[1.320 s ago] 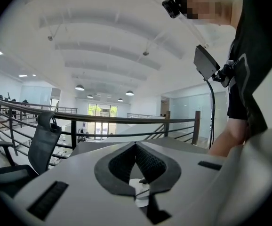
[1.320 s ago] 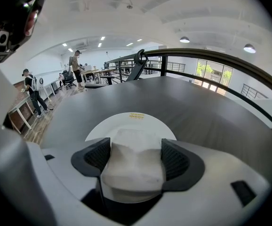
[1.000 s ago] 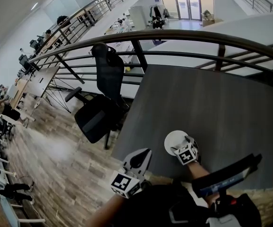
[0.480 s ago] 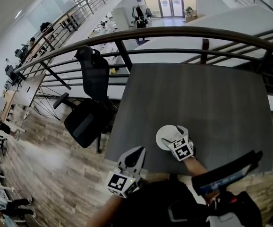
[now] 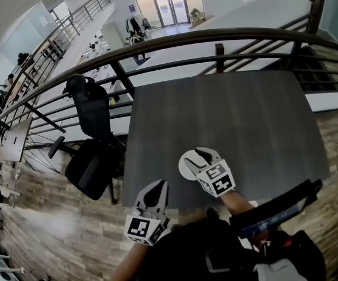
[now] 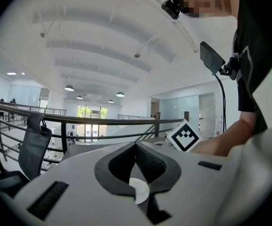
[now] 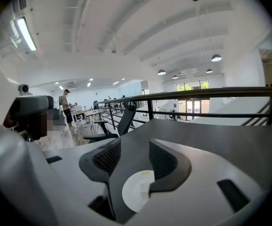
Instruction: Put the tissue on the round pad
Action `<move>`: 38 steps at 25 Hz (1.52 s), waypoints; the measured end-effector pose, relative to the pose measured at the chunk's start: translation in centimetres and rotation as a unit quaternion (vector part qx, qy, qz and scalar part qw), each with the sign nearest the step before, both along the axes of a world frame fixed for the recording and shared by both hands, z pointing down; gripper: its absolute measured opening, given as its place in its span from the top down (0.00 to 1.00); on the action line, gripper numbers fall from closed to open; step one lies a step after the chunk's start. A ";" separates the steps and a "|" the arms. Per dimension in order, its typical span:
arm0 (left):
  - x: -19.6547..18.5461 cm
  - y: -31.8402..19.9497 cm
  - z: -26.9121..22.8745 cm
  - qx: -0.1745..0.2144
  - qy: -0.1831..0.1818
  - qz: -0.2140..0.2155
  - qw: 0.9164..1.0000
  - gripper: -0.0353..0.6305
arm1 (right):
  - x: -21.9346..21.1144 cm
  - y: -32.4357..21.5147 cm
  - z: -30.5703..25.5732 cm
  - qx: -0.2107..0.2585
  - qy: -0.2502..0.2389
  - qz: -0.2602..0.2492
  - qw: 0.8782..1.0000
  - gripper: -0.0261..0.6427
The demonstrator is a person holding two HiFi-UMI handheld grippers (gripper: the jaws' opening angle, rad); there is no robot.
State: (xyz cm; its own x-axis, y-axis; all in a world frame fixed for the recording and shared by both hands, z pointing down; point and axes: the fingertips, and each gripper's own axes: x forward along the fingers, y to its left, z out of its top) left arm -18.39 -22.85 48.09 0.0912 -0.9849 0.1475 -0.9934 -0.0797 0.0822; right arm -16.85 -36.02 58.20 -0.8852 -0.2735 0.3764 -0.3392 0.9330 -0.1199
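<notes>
A dark grey table (image 5: pixel 239 110) stands against a black railing (image 5: pixel 216 37). A white round pad (image 5: pixel 184 165) lies flat on it, toward 7 o'clock from the table's middle and close to the near edge. Whether a tissue lies on the pad I cannot tell, as it would be white on white. The right hand-held gripper (image 5: pixel 199 157) (image 7: pixel 135 145) hangs over the pad's 3 o'clock side. Its jaws have just been closing and now stand narrowly apart, with nothing gripped between them. The left hand-held gripper (image 5: pixel 155 187) (image 6: pixel 136 147) is at 7 o'clock from the pad, by the table's near-left corner. It is apart from the pad, and its jaws are pressed together on nothing. A black office chair (image 5: pixel 90 157) stands on the wood floor (image 5: pixel 40 221) at 9 o'clock from the table.
</notes>
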 end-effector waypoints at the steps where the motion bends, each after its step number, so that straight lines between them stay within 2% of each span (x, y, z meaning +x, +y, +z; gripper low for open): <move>1: 0.0 0.3 -0.1 0.002 -0.004 0.001 1.000 0.94 | 0.2 0.4 -0.9 0.002 -0.006 0.004 1.000 0.70; 4: -0.2 1.5 0.3 0.008 -0.007 0.010 1.000 0.94 | 1.0 1.8 -2.3 0.007 -0.020 0.018 1.000 0.77; 6: -0.3 2.1 0.4 0.014 0.006 0.020 1.000 0.94 | 1.4 2.8 -2.9 0.009 -0.027 0.029 0.999 0.80; 9: -1.1 3.0 0.4 0.020 0.022 0.034 0.999 0.94 | 1.9 4.2 -3.9 0.009 -0.032 0.050 0.998 0.83; 13: -1.9 4.2 0.9 0.007 0.024 0.048 0.999 0.94 | 2.9 6.1 -5.4 0.009 -0.038 0.077 0.996 0.88; 20: -2.4 5.0 0.5 0.024 0.028 0.073 0.997 0.94 | 4.9 8.7 -8.1 0.007 -0.055 0.116 0.992 0.95; 24: -2.7 4.9 -0.5 0.028 0.033 0.078 0.996 0.94 | 6.3 9.9 -9.1 0.008 -0.059 0.131 0.990 0.96; 28: -2.9 4.5 -1.2 0.035 0.021 0.079 0.996 0.94 | 7.5 10.7 -10.2 0.002 -0.074 0.144 0.987 0.96; 32: -2.9 4.0 -1.8 0.039 0.019 0.076 0.996 0.94 | 8.7 10.5 -10.4 0.016 -0.063 0.154 0.986 0.96; 38: -3.2 3.6 -1.5 0.035 0.016 0.075 0.996 0.94 | 8.6 10.0 -10.4 0.020 -0.064 0.155 0.986 0.96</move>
State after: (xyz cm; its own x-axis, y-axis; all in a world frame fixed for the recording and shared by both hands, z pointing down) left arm -21.58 -19.27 46.58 0.2420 -0.9675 0.0738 -0.9667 -0.2339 0.1037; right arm -8.25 -26.06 47.84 -0.7960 -0.5506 0.2514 -0.5934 0.7917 -0.1450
